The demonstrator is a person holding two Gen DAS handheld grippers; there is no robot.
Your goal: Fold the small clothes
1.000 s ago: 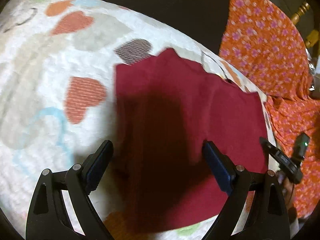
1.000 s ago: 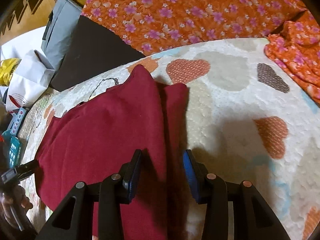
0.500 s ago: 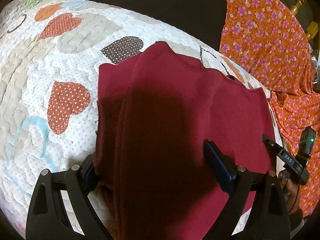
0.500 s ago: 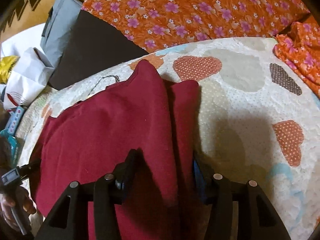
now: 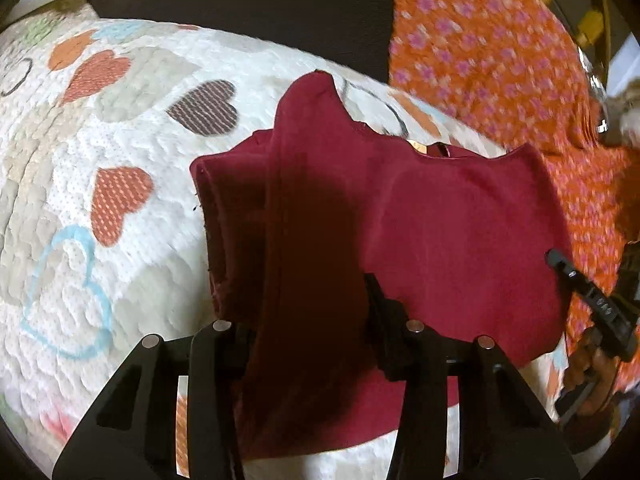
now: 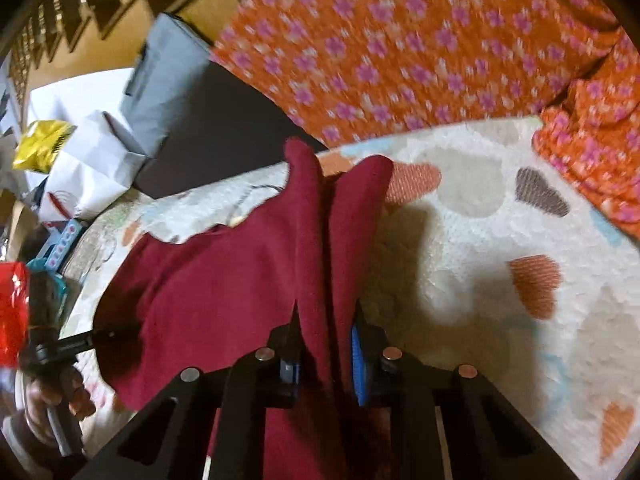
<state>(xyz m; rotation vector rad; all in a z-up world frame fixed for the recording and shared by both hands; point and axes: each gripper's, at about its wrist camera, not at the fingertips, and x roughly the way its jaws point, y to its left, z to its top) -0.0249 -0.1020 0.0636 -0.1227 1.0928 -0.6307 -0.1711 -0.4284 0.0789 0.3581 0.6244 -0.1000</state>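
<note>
A maroon garment (image 5: 440, 220) lies on a white quilt with hearts (image 5: 120, 240). Its near edge is gathered and raised off the quilt. My left gripper (image 5: 304, 320) has its jaws closing, with a thick fold of the maroon cloth pinched between them. In the right wrist view the same garment (image 6: 224, 272) rises in a ridge into my right gripper (image 6: 326, 348). That gripper's jaws are also closing, with cloth pressed between the blue pads (image 6: 358, 360). Each view shows the other gripper at the garment's far side, held in a hand (image 6: 48, 396).
Orange flowered cloth (image 5: 500, 60) lies beyond the quilt (image 6: 500, 280), with a second bunch of it (image 6: 592, 140) at the right. A black mat (image 5: 240, 4), a grey cushion (image 6: 164, 80), white bags (image 6: 92, 168) and a yellow packet (image 6: 40, 144) sit at the back left.
Both grippers narrowed onto the garment's near edge and rose. The cloth, flat a second ago, now hangs bunched and lifted between each pair of fingers.
</note>
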